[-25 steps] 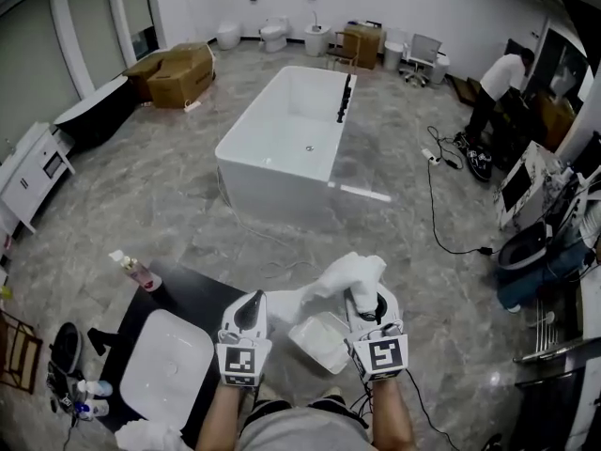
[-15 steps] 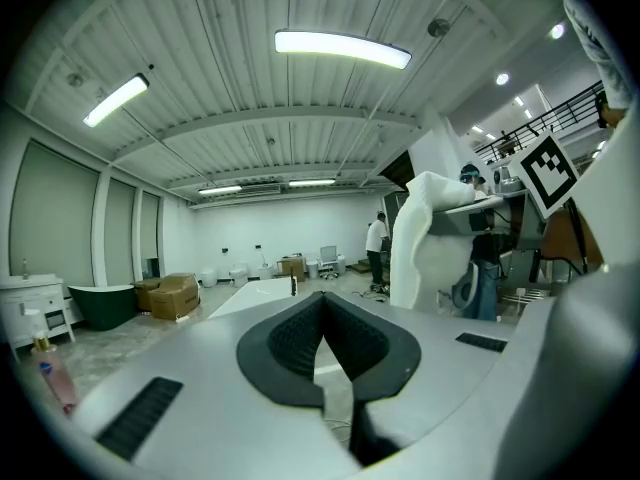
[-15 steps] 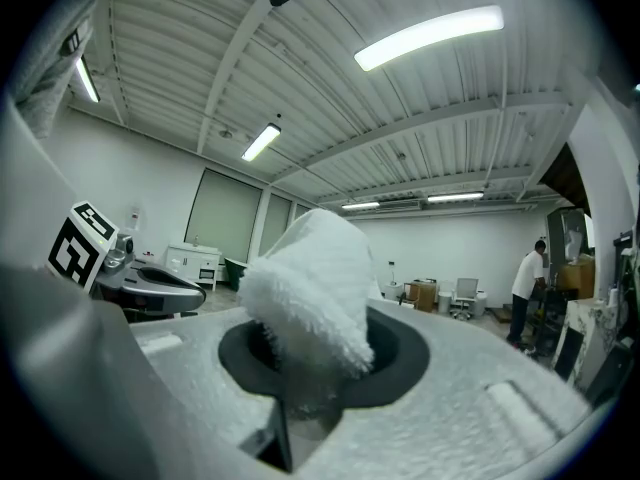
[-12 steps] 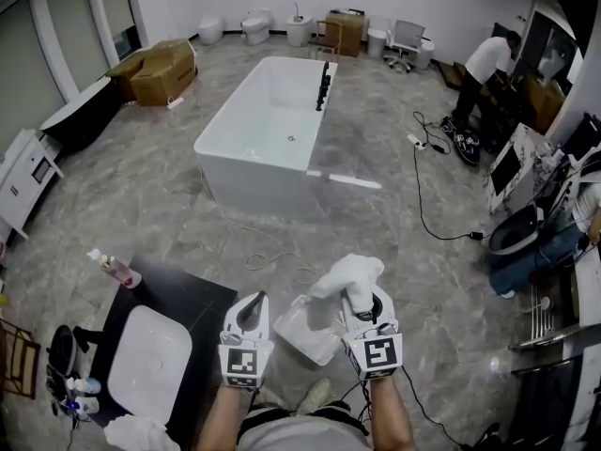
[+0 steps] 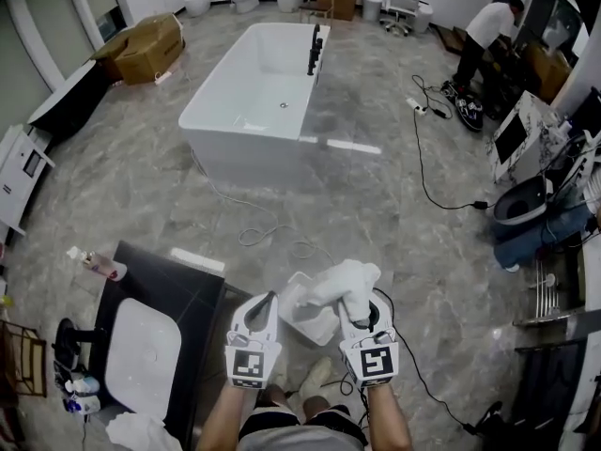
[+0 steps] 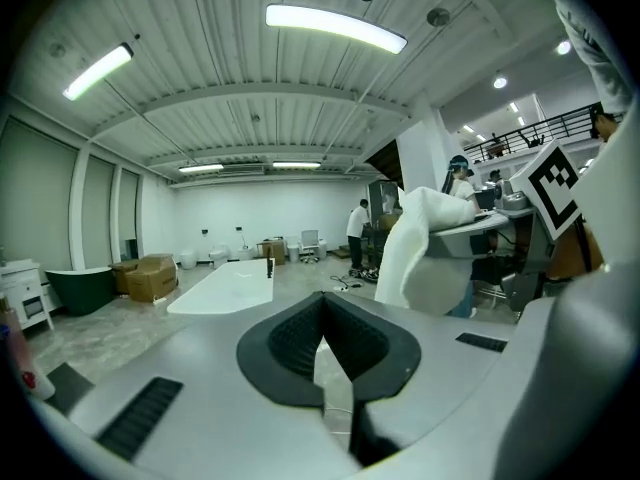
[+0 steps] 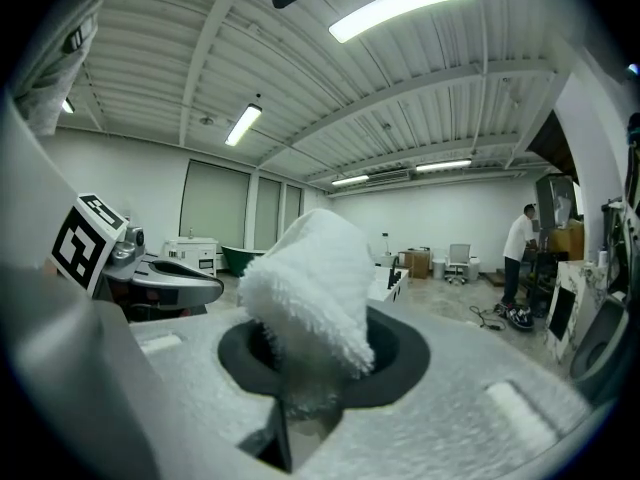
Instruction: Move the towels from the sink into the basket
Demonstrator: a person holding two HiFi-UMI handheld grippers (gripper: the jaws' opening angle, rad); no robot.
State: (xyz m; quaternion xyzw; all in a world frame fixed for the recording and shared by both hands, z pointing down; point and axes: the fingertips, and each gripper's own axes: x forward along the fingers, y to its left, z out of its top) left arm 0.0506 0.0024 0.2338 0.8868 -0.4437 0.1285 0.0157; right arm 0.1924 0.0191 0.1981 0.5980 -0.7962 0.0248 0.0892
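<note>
Since a second ago both claws have sunk toward the floor. The white towel (image 5: 346, 278), pinched in the right claw (image 5: 360, 306), now hangs over the white basket (image 5: 299, 319), well away from the sink (image 5: 141, 360) on the dark surface (image 5: 202, 294), and the left claw (image 5: 260, 303) is drawn narrow on nothing. The towel bulks toward the basket's far rim, so I judge that an early release could leave it draped over the edge or on the floor.

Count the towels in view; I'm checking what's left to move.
2: one towel held in the right gripper over the basket; a second towel, apparently, crumpled beside the sink. The basket may hide more.
</note>
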